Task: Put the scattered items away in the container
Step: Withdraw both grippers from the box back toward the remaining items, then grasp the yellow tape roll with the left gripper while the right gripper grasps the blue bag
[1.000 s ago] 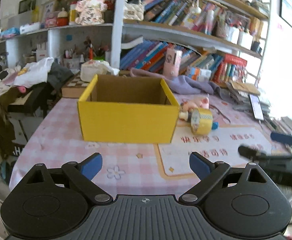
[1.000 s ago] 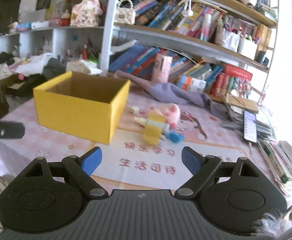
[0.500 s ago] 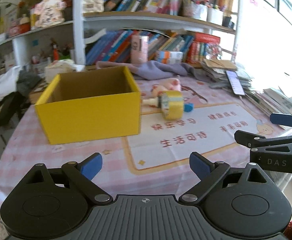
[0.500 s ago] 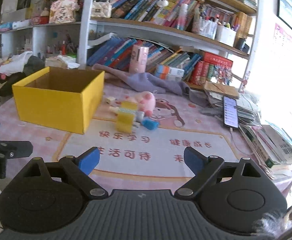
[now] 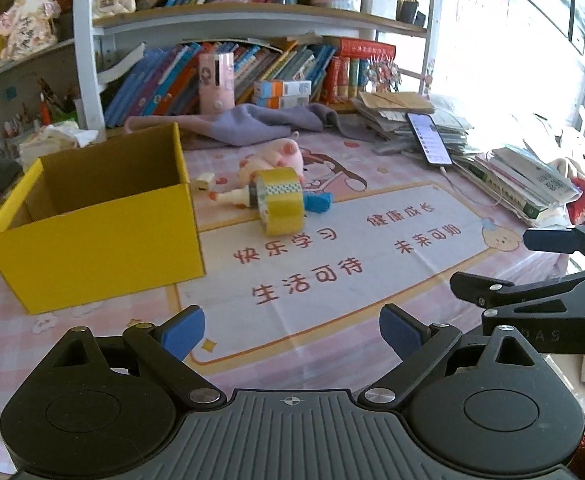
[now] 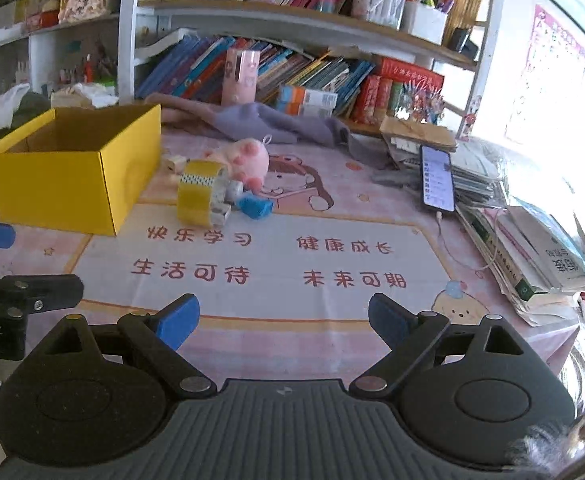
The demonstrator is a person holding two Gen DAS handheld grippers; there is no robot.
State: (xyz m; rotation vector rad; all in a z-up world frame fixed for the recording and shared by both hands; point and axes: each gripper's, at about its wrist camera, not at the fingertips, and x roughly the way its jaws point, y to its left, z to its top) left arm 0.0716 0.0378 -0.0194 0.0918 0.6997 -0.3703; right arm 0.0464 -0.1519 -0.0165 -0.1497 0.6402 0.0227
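Both claws are released and hold nothing. From the left wrist camera I see my left gripper (image 5: 291, 333) with its blue pads spread wide over the pink checked tablecloth (image 5: 20, 336). On the mat (image 5: 372, 264) I can read red Chinese lines: 快乐学习, 健康成长, 生活可待, 未来可期. The yellow box (image 5: 104, 256) stands on the left, open at the top; the part of its brown inside that I can see has nothing in it. Just right of the box lies the small group of items: a yellow tape roll (image 5: 281, 202) standing on its edge, a pink plush pig (image 5: 278, 156) behind it, a small blue piece (image 5: 317, 202) to the right, and a pale little piece (image 5: 204, 182) near the box corner. Only this view shows the right gripper from the side, at the right edge, with the letters "DAS" on its body. A phone (image 5: 429, 145) with a lit screen leans on the paper stack.

From the right wrist camera, my right gripper (image 6: 283, 321) is open in the same way, above the near edge of the mat. Here the box (image 6: 72, 168) is far left and the tape roll (image 6: 200, 193) touches the items beside it. The left gripper appears at the left edge, with the letters "LAI" readable on it. The book pile (image 6: 540, 256) on the right shows better here, but its print is too small for me.
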